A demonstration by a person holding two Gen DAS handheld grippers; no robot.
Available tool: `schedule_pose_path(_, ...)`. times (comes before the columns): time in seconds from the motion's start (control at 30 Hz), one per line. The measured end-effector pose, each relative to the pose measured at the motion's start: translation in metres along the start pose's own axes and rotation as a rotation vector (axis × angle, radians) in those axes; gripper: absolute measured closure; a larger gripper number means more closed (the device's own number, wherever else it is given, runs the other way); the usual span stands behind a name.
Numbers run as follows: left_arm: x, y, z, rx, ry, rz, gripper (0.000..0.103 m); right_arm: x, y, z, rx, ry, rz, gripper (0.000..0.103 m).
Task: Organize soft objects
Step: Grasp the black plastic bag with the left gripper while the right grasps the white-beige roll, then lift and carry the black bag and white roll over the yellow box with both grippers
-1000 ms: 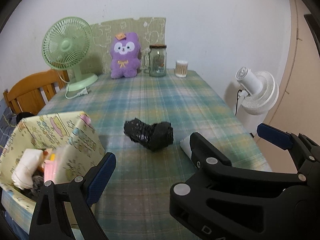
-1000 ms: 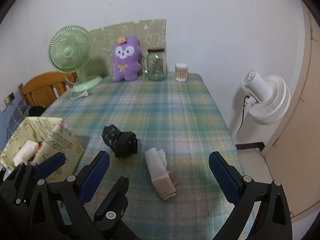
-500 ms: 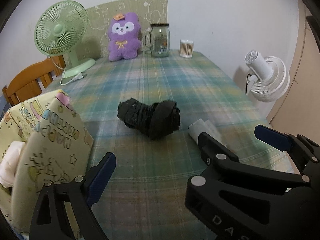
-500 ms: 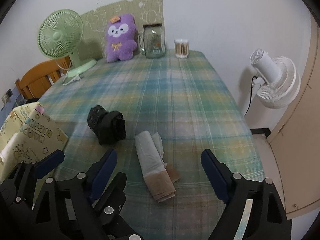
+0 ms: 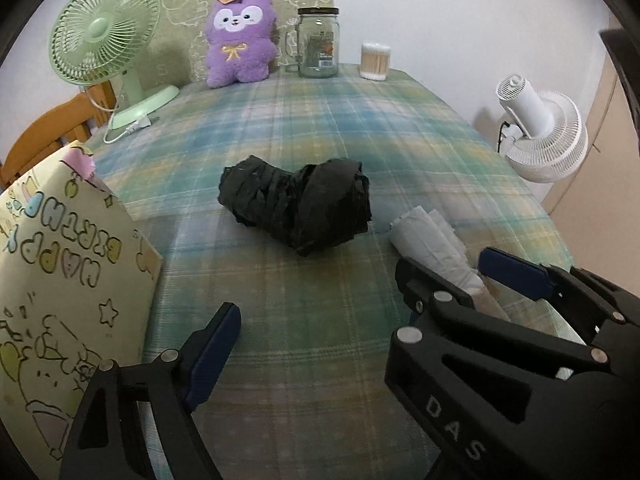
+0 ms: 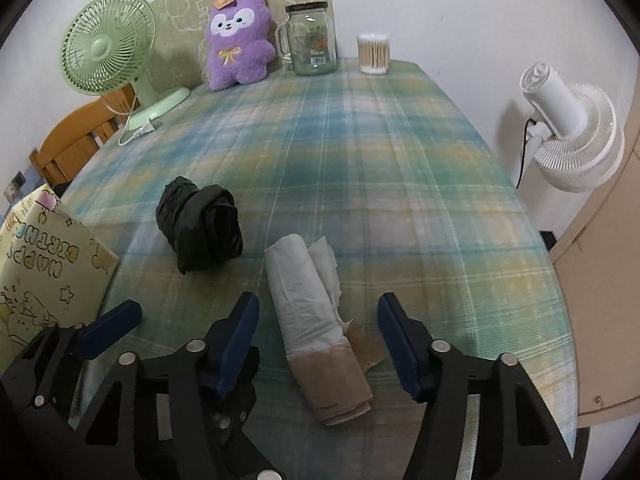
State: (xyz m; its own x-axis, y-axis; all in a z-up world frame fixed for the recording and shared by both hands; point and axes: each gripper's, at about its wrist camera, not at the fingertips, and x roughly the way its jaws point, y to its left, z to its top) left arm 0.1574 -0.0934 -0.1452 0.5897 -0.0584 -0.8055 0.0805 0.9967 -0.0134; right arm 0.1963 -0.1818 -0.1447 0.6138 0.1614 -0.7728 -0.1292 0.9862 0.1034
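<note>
A black roll of plastic bags (image 5: 300, 204) lies mid-table; it also shows in the right wrist view (image 6: 200, 222). A white roll of bags with a brown paper end (image 6: 316, 336) lies to its right, partly hidden by the right gripper in the left wrist view (image 5: 432, 240). My right gripper (image 6: 320, 332) is open and straddles the white roll low over the table. My left gripper (image 5: 360, 312) is open and empty, short of the black roll. A yellow gift box (image 5: 60, 280) stands at the left.
A purple plush (image 5: 240, 46), glass jar (image 5: 318, 44), cotton swab cup (image 5: 375, 62) and green fan (image 5: 104, 40) stand along the far edge of the plaid table (image 5: 360, 140). A white floor fan (image 5: 540, 132) stands off the right side. A wooden chair (image 6: 76, 148) is at the left.
Both grippers have moved forward and lower toward the rolls. The right gripper's fingers now sit on either side of the white roll. The gift box has slid toward the left edge of view.
</note>
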Motion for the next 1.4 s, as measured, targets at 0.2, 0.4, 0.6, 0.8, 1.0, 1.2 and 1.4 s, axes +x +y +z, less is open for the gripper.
schedule_pose_path(0.2, 0.001, -0.003, 0.000, 0.012, -0.006, 0.033, 0.015, 0.001, -0.002, 0.001, -0.028, -0.014, -0.015, 0.075)
schedule_pose_path(0.4, -0.010, -0.008, 0.008, 0.001, -0.052, 0.048, 0.015, -0.009, -0.007, 0.008, -0.029, -0.046, -0.008, 0.078)
schedule_pose_path(0.6, -0.015, -0.008, 0.025, -0.021, -0.086, 0.079, 0.015, -0.024, -0.012, 0.021, -0.032, -0.093, -0.008, 0.078)
schedule_pose_path(0.8, -0.014, -0.009, 0.040, -0.045, -0.109, 0.104, 0.015, -0.031, -0.014, 0.035, -0.044, -0.127, -0.007, 0.078)
schedule_pose_path(1.0, -0.005, -0.008, 0.048, -0.081, -0.098, 0.111, 0.015, -0.025, -0.017, 0.045, -0.034, -0.127, 0.002, 0.078)
schedule_pose_path(1.2, 0.013, -0.007, 0.050, -0.100, -0.085, 0.141, 0.017, -0.007, -0.020, 0.048, -0.018, -0.102, -0.003, 0.078)
schedule_pose_path(1.4, 0.026, -0.001, 0.049, -0.112, -0.067, 0.155, 0.046, 0.004, -0.018, 0.049, -0.029, -0.081, 0.000, 0.078)
